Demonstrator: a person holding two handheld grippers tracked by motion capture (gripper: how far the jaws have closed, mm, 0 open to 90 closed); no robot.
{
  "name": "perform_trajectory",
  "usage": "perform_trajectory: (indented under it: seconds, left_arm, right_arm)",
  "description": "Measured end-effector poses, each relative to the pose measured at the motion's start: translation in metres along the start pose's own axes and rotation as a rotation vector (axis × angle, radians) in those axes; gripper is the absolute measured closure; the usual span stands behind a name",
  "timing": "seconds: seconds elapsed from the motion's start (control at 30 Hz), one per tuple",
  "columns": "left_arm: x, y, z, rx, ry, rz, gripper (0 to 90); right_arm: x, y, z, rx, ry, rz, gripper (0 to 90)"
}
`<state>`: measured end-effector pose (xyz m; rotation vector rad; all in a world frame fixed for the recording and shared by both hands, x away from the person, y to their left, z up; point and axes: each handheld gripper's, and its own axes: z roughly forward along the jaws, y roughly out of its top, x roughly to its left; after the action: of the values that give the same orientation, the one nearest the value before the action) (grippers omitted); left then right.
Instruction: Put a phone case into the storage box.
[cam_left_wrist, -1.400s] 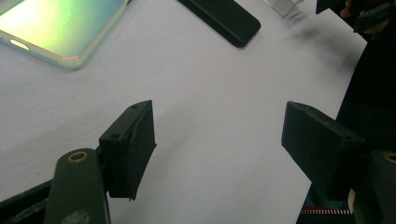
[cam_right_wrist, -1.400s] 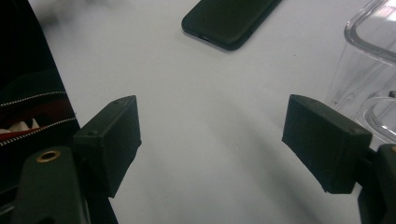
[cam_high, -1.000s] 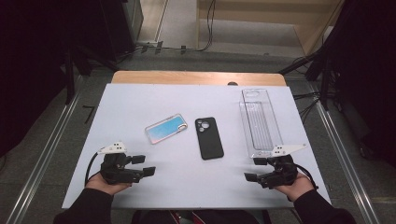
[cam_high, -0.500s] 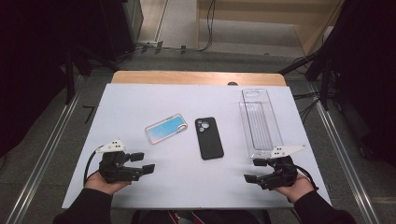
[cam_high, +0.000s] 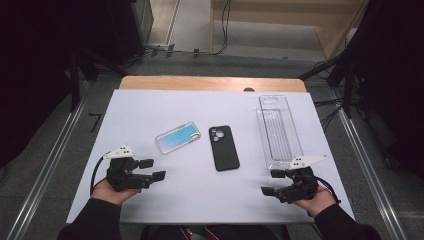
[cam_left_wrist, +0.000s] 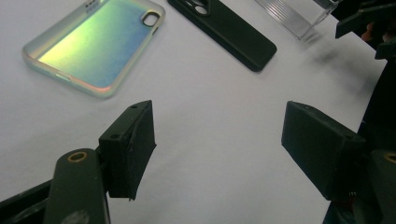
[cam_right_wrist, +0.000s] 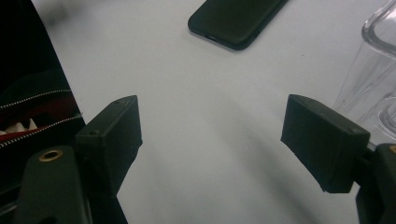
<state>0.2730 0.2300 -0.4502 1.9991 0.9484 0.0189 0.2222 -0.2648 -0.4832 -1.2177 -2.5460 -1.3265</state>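
Bare table (cam_high: 150, 107) lies open from 9 through 12 o'clock of the iridescent case (cam_high: 177, 137), and along the near edge between the left gripper (cam_high: 152, 170) and right gripper (cam_high: 270, 182). A narrow lane separates that case from the black case (cam_high: 223, 147) at its 3 o'clock. The clear tray (cam_high: 279, 132) blocks the right gripper's 12 o'clock.

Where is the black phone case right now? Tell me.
In the high view, the black phone case lies mid-table, between the iridescent phone case on its left and the clear plastic tray on its right.
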Motion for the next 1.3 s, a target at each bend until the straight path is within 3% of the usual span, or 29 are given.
perform_trajectory:
  seconds: [0.3,0.73,1.1,1.2,1.27,1.3]
  left_arm:
    - [0.007,0.008,0.006,0.002,0.011,-0.013,26.1]
    - [0.01,0.028,0.019,0.001,0.045,0.008,26.1]
    - [0.022,0.043,0.027,-0.012,0.037,0.015,25.7]
    - [0.027,0.05,0.029,0.013,0.019,0.015,14.3]
    - [0.028,0.055,0.031,-0.004,0.026,0.027,0.0]
    - [0.029,0.056,0.031,-0.011,0.027,0.037,0.0]
  right_arm:
    - [0.0,0.0,0.0,0.0,0.006,0.003,18.3]
    - [0.0,0.0,0.0,-0.005,0.011,0.007,18.3]
    - [-0.001,0.0,-0.001,-0.005,0.01,0.012,18.3]
    - [-0.001,0.0,-0.001,-0.005,0.011,0.011,18.3]
    - [-0.001,0.0,-0.001,-0.006,0.012,0.012,18.3]
    - [-0.001,0.0,-0.001,-0.005,0.011,0.011,18.3]
